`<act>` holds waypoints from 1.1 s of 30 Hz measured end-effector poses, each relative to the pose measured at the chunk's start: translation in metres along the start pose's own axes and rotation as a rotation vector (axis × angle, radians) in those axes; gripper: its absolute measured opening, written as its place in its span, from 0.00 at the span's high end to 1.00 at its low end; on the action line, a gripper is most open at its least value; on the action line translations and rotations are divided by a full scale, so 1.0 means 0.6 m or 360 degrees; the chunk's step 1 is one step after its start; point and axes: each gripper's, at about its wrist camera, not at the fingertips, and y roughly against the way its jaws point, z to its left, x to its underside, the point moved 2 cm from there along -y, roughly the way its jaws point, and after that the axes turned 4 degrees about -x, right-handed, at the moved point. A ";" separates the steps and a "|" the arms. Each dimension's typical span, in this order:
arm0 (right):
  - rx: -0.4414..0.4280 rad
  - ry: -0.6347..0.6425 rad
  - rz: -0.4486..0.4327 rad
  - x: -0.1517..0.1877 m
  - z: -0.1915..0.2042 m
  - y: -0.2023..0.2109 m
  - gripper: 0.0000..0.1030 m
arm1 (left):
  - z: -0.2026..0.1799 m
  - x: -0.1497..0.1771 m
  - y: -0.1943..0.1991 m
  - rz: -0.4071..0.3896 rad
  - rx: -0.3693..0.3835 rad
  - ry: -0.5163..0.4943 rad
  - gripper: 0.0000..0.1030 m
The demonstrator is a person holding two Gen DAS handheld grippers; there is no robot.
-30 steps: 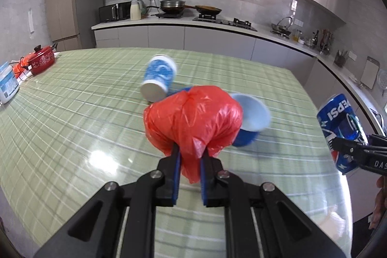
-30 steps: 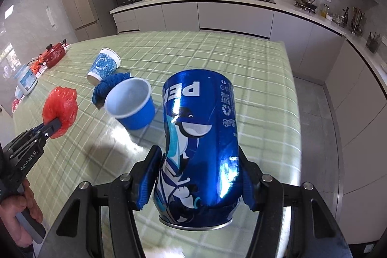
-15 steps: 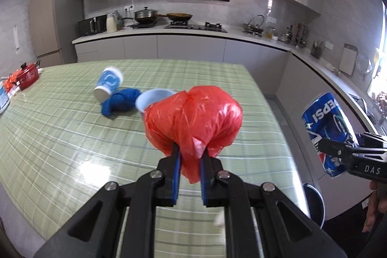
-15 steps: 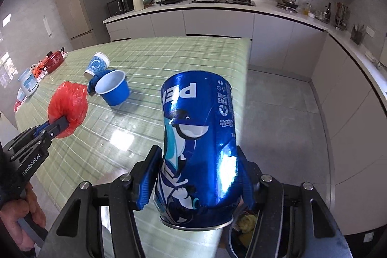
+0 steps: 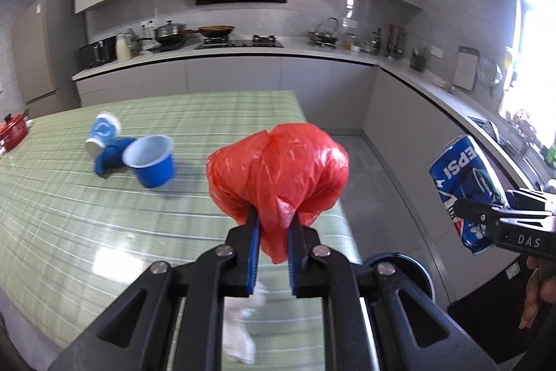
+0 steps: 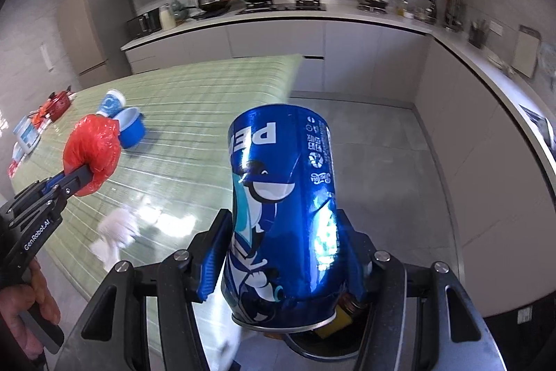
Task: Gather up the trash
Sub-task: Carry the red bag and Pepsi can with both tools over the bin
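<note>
Hovering above the bin (image 6: 312, 341) at 6 o'clock, the right gripper (image 6: 283, 252) grips the dented Pepsi can (image 6: 281, 214); centre it over the opening before letting go. At 9 o'clock, the left gripper (image 5: 272, 244) pinches the red bag (image 5: 278, 169).

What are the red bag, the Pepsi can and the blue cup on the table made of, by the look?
Red bag: thin plastic film, glossy, crinkled, bunched in the left gripper.
Pepsi can: thin metal, likely aluminium; printed gloss, dented creases, bare silvery rim; held by the right gripper.
Blue cup: smooth, pale inside; plastic or coated paper, cannot tell.
</note>
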 end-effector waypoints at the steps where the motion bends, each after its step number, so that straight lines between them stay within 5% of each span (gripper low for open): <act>1: 0.0010 -0.0013 0.0003 0.005 -0.013 0.005 0.42 | -0.014 0.002 0.000 0.0005 0.0015 -0.0012 0.86; 19: 0.0133 -0.0141 0.0098 0.128 -0.196 0.047 0.44 | -0.216 0.077 -0.026 0.0192 0.0243 -0.0183 0.86; 33: 0.0069 -0.0081 0.0286 0.237 -0.261 -0.024 0.44 | -0.306 0.164 -0.084 0.0463 0.0300 -0.0131 0.86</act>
